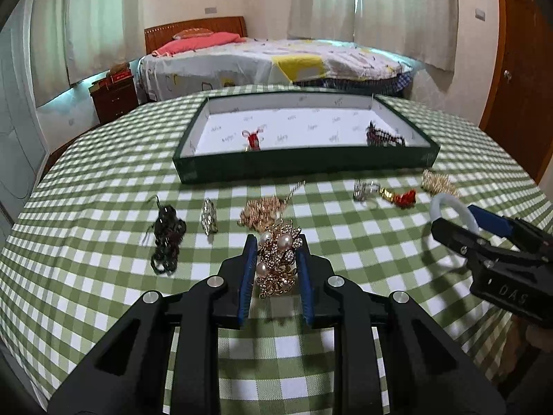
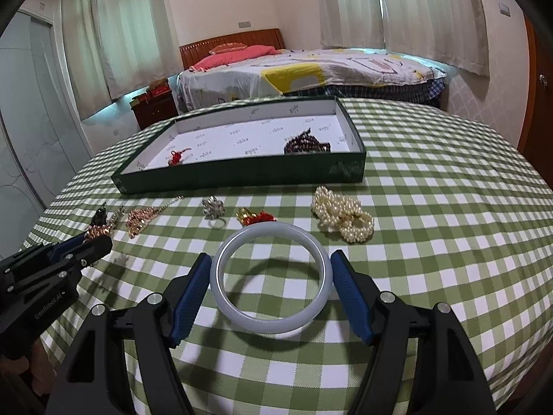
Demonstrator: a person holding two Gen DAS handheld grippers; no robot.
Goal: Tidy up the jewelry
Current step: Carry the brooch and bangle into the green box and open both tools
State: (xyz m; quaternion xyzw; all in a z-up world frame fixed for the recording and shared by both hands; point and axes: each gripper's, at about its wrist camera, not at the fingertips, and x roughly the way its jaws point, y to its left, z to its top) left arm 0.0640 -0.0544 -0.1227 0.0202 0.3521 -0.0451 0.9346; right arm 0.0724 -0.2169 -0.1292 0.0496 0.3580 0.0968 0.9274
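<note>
My left gripper (image 1: 276,245) is shut on a gold brooch with pearls (image 1: 278,259) and holds it above the checked cloth. My right gripper (image 2: 271,259) is shut on a pale white bangle (image 2: 271,280), also held above the cloth; it shows at the right of the left wrist view (image 1: 456,231). A dark green tray (image 1: 304,164) with a white lining lies ahead. It holds a small red ornament (image 1: 253,138) and a dark bead bracelet (image 1: 382,135).
On the cloth lie a black bead piece (image 1: 166,238), a silver brooch (image 1: 209,216), a gold chain piece (image 1: 261,209), a silver ring (image 2: 213,209), a red and gold charm (image 2: 254,217) and a pearl bracelet (image 2: 344,218). A bed stands behind the table.
</note>
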